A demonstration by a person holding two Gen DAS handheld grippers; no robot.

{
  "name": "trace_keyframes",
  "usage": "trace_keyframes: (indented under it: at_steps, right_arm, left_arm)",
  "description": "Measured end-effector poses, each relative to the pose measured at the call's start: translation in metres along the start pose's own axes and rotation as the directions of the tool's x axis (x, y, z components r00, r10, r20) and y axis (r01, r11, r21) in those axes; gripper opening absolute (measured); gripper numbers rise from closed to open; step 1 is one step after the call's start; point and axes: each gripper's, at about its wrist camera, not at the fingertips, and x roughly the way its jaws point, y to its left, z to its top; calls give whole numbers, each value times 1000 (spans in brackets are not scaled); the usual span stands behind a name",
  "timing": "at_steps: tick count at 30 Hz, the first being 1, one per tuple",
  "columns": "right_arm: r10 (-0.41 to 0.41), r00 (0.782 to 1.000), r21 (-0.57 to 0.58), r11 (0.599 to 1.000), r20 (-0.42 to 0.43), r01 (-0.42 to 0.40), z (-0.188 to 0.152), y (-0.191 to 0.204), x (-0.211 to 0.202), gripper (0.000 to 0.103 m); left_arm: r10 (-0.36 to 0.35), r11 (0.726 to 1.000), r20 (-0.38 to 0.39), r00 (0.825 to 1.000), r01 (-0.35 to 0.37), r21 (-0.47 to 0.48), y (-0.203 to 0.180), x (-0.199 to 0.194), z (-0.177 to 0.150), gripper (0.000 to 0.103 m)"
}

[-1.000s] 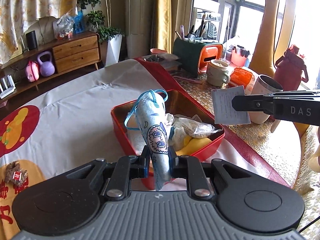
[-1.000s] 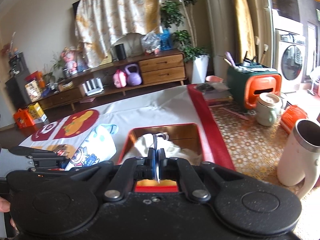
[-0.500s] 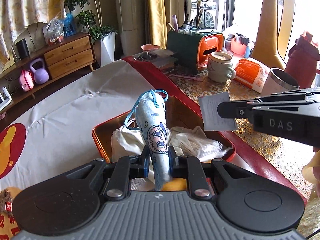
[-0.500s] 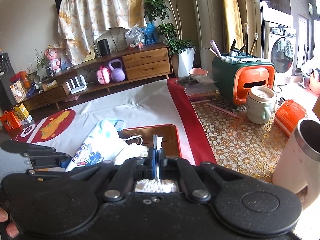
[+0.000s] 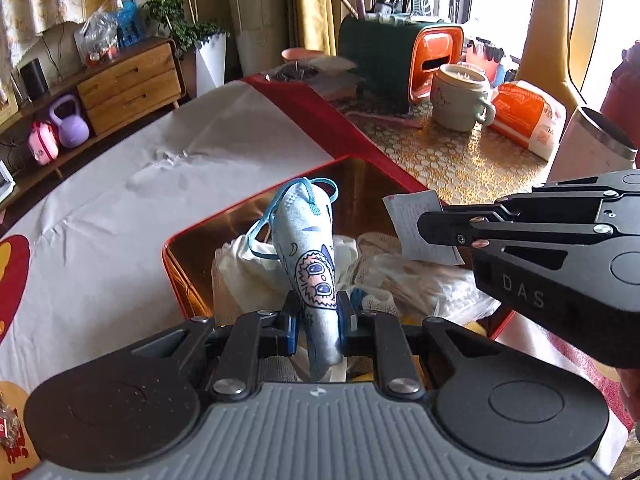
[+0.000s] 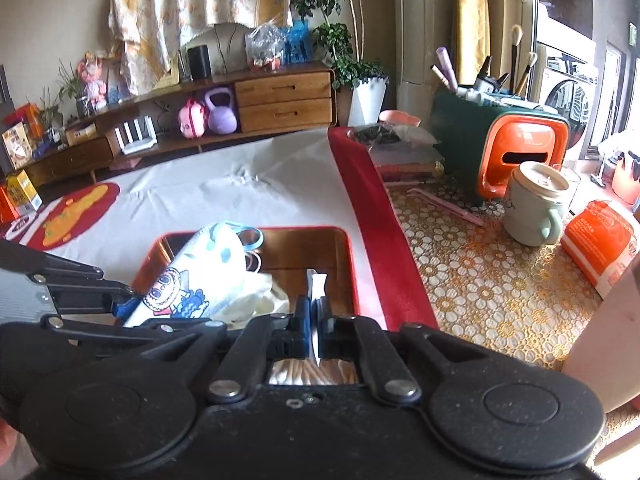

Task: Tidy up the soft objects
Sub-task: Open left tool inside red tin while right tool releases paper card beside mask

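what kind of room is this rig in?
Likely a home living room: wooden sideboard with a purple kettlebell, potted plant, and a washing machine past the doorway.

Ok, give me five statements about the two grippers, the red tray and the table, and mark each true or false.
1. The left gripper is shut on a blue cartoon face mask. True.
2. The right gripper is open and holds nothing. False: its fingers pinch a thin white sachet.
3. The red tray already has soft white items in it. True.
4. The pale green mug stands inside the tray. False: it stands on the lace-patterned cloth, beside an orange packet.
5. The mask lies flat on the white tablecloth. False: it is held upright above the tray.
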Motion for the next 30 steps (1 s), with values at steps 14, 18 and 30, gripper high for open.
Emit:
trace_keyframes:
  at_steps: [14, 18, 30]
  right_arm:
    - [56, 998, -32, 998, -6, -56, -5, 11, 2, 15]
    - [62, 998, -37, 997, -23, -63, -6, 12, 0, 20]
    - [87, 996, -31, 996, -20, -88, -9, 4, -24, 42]
  left_arm:
    - [-48, 997, -40, 998, 45, -59, 12, 11, -13, 19]
    - [-37, 998, -39, 999, 35, -52, 11, 8, -15, 23]
    - [-40, 999, 7, 999, 40, -30, 9, -14, -22, 70]
